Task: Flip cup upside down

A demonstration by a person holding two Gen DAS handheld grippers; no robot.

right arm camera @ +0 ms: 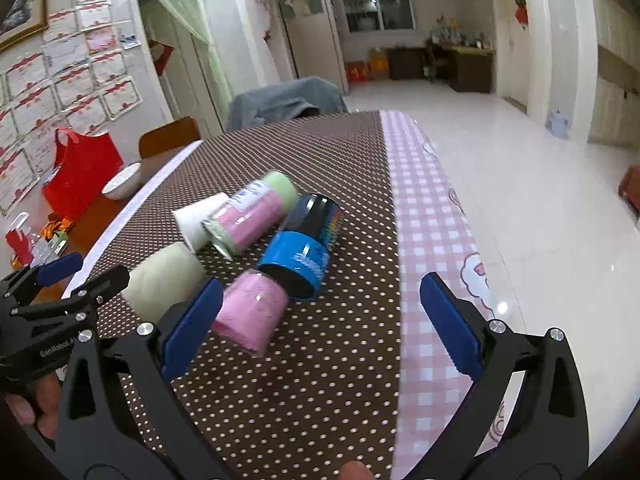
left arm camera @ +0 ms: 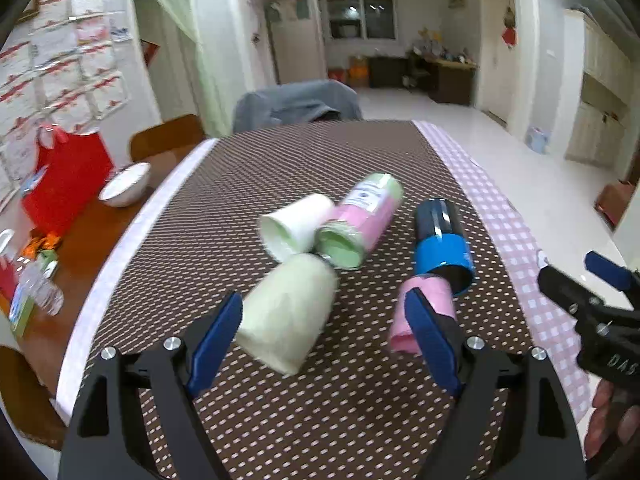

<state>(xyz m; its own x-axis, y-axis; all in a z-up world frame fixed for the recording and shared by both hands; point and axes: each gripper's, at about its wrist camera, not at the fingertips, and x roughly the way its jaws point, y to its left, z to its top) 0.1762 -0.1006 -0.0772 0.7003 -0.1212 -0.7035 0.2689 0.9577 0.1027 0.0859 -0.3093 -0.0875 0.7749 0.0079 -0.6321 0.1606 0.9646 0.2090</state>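
Note:
Several cups lie on their sides in a cluster on the brown dotted tablecloth (left arm camera: 320,420). The pale green cup (left arm camera: 288,316) lies between my left gripper's (left arm camera: 324,340) open fingers, close to the left pad, not clamped. A small pink cup (left arm camera: 430,304) lies partly behind the right pad, its far end against the mouth of a blue and black cup (left arm camera: 442,240). Behind them lie a white cup (left arm camera: 296,222) and a pink and green labelled cup (left arm camera: 360,220). My right gripper (right arm camera: 322,328) is open above the cloth, with the pink cup (right arm camera: 250,312) beside its left pad.
A pink checked cloth (right arm camera: 432,240) covers the table's right side up to its edge. On the bare wood at left stand a red bag (left arm camera: 66,180), a white bowl (left arm camera: 124,184) and a plastic bottle (left arm camera: 40,284). A chair draped in a grey garment (left arm camera: 296,102) stands at the far end.

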